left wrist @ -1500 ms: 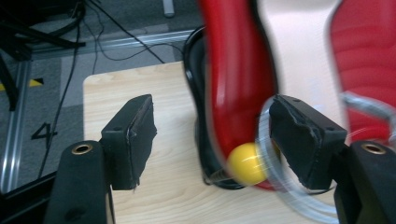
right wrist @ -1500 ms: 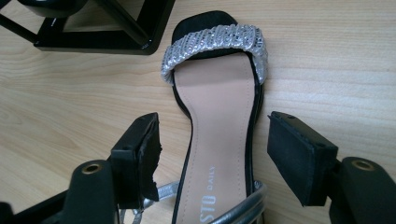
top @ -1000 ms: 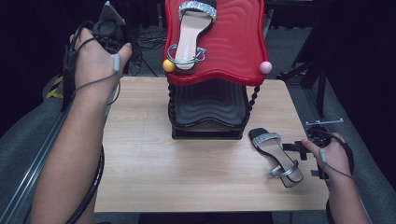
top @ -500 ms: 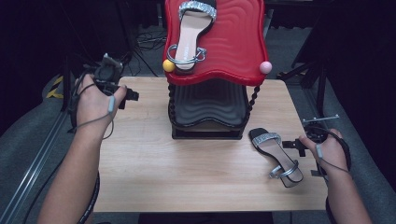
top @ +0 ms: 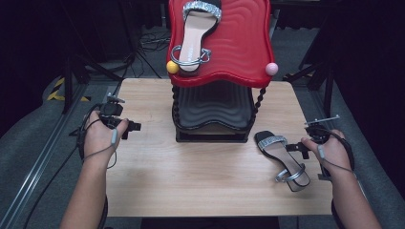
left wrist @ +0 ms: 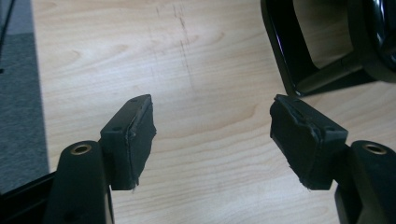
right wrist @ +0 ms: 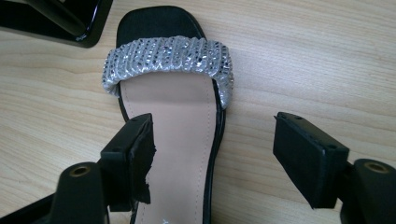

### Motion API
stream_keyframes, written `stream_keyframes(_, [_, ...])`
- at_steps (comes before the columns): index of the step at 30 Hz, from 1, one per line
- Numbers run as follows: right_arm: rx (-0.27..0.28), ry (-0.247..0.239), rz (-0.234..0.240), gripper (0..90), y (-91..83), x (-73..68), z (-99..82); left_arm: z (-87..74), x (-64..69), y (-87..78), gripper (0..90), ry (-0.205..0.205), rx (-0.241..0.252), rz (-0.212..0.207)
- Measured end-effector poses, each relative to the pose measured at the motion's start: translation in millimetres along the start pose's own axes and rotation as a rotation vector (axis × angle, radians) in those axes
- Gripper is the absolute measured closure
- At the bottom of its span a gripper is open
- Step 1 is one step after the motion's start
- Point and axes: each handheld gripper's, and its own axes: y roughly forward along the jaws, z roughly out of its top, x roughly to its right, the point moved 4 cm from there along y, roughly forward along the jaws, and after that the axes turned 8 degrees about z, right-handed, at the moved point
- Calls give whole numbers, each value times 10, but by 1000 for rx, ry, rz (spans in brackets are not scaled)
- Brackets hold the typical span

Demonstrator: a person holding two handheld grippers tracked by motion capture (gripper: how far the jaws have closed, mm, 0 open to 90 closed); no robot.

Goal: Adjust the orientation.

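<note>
Right tongs [right wrist: 212,154] stand spread at the lower right of the high view, and their jaws have just been opening; the black sandal with a silver sequinned strap [right wrist: 170,107] lies between the pads, which no longer press it. It rests flat on the pale wooden tabletop [top: 191,171], just beside the black base of the shoe rack [top: 212,119], probably released there before being regripped for the shelf. Its twin sandal [top: 196,33] lies on the rack's wavy red top shelf [top: 239,43] at upper centre. Left tongs [left wrist: 212,135] hang spread and empty over bare wood at the middle left, likely parked clear.
</note>
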Motion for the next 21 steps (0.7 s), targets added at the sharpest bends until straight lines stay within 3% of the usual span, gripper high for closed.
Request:
stream_keyframes(1, [-8, -8, -1, 286, 11, -6, -4, -36, -19, 17, 305, 0, -5, -17])
stream_keyframes(6, [-44, -21, 32, 287, 36, -35, -35, -120, -92, 37, 304, -22, 15, -18])
stream_keyframes(9, [-58, -20, 15, 290, 32, -46, -33, -170, -94, 53, 303, -25, 11, -33])
stream_keyframes(11, [-77, -39, 1, 262, 39, -99, -22, -202, -97, 84, 303, -14, -3, -17])
stream_keyframes(17, [-135, -72, 3, 226, 100, -267, -26, -256, -112, 122, 302, -18, -13, -15])
stream_keyframes(21, [-173, -73, 0, 224, 181, -291, -52, -282, -114, 151, 301, -16, -23, -21])
